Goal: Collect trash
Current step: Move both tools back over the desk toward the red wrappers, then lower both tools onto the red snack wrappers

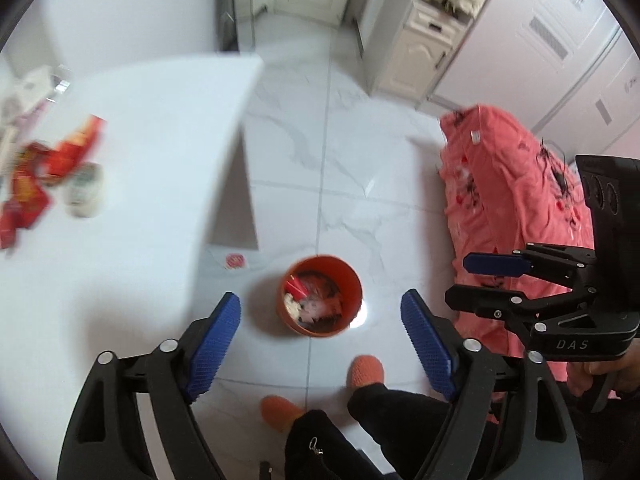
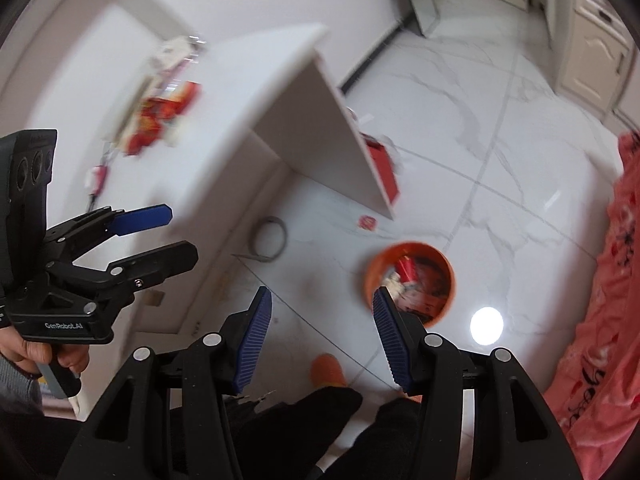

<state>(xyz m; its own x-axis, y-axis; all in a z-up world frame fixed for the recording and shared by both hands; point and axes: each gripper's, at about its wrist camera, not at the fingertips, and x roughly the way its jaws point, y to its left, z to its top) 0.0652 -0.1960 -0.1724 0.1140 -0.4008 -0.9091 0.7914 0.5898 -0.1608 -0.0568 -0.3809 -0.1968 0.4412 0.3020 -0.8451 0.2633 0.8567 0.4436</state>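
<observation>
An orange trash bin (image 1: 320, 294) stands on the floor below both grippers, holding red and white scraps; it also shows in the right wrist view (image 2: 410, 282). Red wrappers (image 1: 44, 172) and a small white jar (image 1: 84, 190) lie on the white table (image 1: 152, 168), blurred. The wrappers also show in the right wrist view (image 2: 160, 116). My left gripper (image 1: 322, 340) is open and empty above the floor beside the bin. My right gripper (image 2: 322, 336) is open and empty, also high above the floor. Each gripper appears in the other's view, right (image 1: 466, 278) and left (image 2: 182, 232).
A pink quilt (image 1: 516, 216) covers a bed on the right. A small red scrap (image 1: 236, 261) lies on the floor by the table leg. A red box (image 2: 382, 168) sits behind the table. My orange slippers (image 1: 366, 370) stand near the bin. Cabinets (image 1: 420, 48) line the far wall.
</observation>
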